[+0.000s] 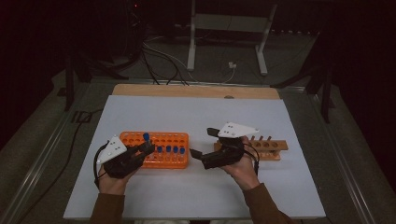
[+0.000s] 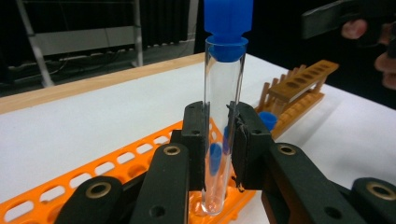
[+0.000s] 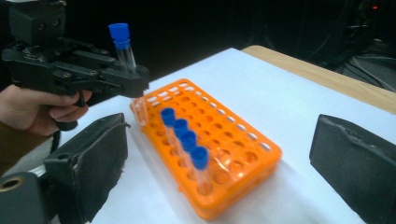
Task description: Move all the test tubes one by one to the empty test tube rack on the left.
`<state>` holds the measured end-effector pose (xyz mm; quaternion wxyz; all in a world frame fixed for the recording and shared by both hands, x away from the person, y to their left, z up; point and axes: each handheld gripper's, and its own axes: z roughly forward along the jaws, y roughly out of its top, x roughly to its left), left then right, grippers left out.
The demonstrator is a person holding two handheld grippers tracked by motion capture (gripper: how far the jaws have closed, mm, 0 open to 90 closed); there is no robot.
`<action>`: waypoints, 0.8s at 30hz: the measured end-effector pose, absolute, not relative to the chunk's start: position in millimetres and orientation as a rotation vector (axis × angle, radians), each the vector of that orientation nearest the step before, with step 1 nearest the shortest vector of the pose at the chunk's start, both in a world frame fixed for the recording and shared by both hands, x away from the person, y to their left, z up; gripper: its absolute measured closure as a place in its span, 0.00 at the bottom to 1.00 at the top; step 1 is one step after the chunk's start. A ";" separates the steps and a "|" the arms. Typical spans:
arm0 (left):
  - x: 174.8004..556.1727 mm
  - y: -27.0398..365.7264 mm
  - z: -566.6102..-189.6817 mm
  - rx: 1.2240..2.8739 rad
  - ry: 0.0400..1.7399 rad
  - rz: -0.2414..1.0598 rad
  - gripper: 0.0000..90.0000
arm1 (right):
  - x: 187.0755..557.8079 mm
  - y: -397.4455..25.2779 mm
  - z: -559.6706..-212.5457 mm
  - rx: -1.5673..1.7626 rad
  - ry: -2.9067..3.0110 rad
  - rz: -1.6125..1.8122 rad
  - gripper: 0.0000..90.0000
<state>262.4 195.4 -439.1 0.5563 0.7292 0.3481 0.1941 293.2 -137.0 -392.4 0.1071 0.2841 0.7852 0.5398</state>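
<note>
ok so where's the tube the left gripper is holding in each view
High view: the held tube is left of centre, its blue cap above the orange rack's left part, clamped by the left gripper.
Left gripper view: the tube stands upright at centre between the jaws, cap at the top edge.
Right gripper view: it is upper left, above the rack's far corner.
Shared landmark: the orange rack.

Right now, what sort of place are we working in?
Probably a lab-style test bench in a dark room: an orange tube rack with blue-capped tubes, a wooden rack, a white table, and stands and cables on the floor behind.
</note>
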 end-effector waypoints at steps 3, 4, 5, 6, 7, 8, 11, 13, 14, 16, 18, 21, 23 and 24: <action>265.2 195.5 -445.9 1.723 0.836 0.456 0.86 | 293.0 -144.0 -394.4 0.840 2.307 1.579 0.04; 266.3 194.6 -448.5 1.725 0.840 0.452 0.86 | 292.8 -146.4 -395.1 0.842 2.304 1.577 0.03; 267.5 193.7 -450.8 1.734 0.843 0.453 0.86 | 292.5 -149.0 -395.9 0.842 2.302 1.565 0.03; 268.8 192.7 -453.0 1.740 0.846 0.455 0.86 | 292.2 -151.3 -396.6 0.847 2.301 1.552 0.03; 270.1 192.0 -455.0 1.745 0.851 0.455 0.86 | 291.9 -153.8 -397.2 0.851 2.299 1.546 0.03; 271.2 191.7 -456.9 1.746 0.857 0.454 0.86 | 291.8 -156.7 -397.6 0.853 2.298 1.544 0.03; 273.5 191.3 -461.4 1.752 0.869 0.457 0.86 | 291.2 -164.4 -397.9 0.858 2.288 1.535 0.03; 274.8 191.0 -464.4 1.751 0.878 0.459 0.86 | 291.2 -168.8 -397.8 0.863 2.280 1.536 0.03; 275.7 190.7 -466.0 1.753 0.884 0.460 0.86 | 291.1 -170.7 -397.6 0.867 2.278 1.537 0.03; 277.9 190.4 -469.6 1.759 0.894 0.462 0.86 | 290.7 -173.4 -397.6 0.866 2.270 1.542 0.03; 279.8 189.2 -473.4 1.765 0.907 0.461 0.86 | 290.2 -174.6 -397.7 0.865 2.269 1.541 0.03; 281.8 188.3 -478.0 1.777 0.918 0.468 0.86 | 290.2 -175.3 -398.8 0.864 2.271 1.542 0.03; 283.1 187.8 -480.9 1.791 0.923 0.466 0.86 | 290.3 -175.1 -399.9 0.863 2.273 1.544 0.03; 283.6 187.5 -482.5 1.795 0.926 0.464 0.86 | 290.2 -174.9 -400.4 0.861 2.275 1.545 0.03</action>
